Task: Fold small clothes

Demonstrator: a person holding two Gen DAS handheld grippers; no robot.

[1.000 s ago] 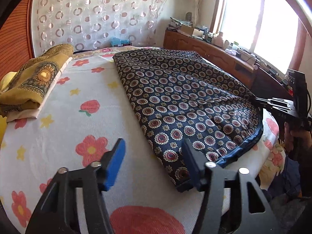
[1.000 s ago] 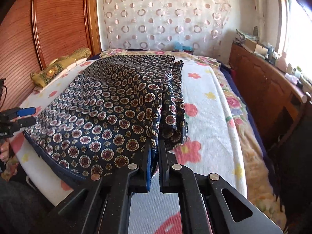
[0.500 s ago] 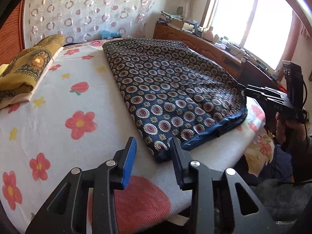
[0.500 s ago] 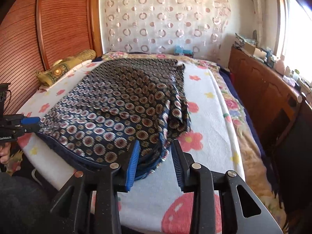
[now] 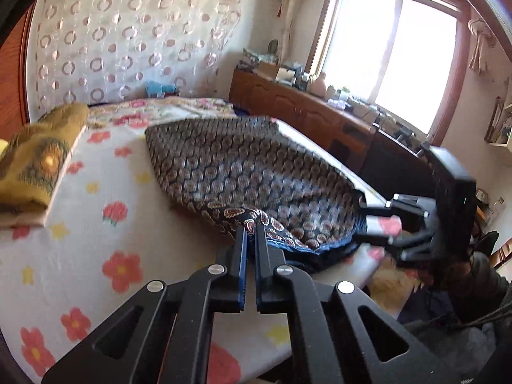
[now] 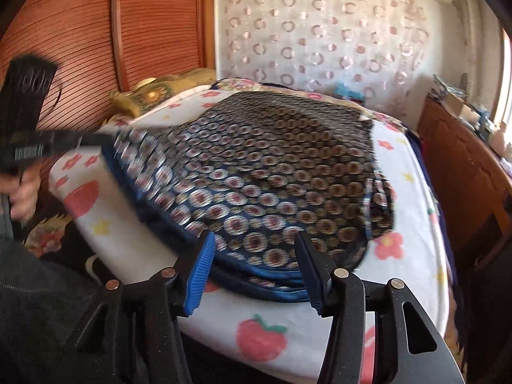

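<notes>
A dark blue garment (image 5: pixel 243 172) with a round floral print lies spread on the bed. My left gripper (image 5: pixel 251 228) is shut on its near hem corner and holds that corner raised off the sheet. In the right wrist view the same garment (image 6: pixel 275 172) lies in front of my right gripper (image 6: pixel 252 249), which is open, its fingers straddling the blue-trimmed hem at the bed's near edge. The right gripper also shows in the left wrist view (image 5: pixel 377 224), at the garment's far corner. The left gripper shows blurred in the right wrist view (image 6: pixel 96 140).
The bed sheet (image 5: pixel 96 224) is white with red flowers. A folded yellow patterned cloth (image 5: pixel 35 163) lies at the bed's left side. A wooden cabinet (image 5: pixel 300 115) with clutter runs under the window. A wooden wardrobe (image 6: pixel 128 38) stands behind the bed.
My left gripper has closed on the garment's near corner and lifted it. My right gripper has opened wider and stays at the opposite hem corner.
</notes>
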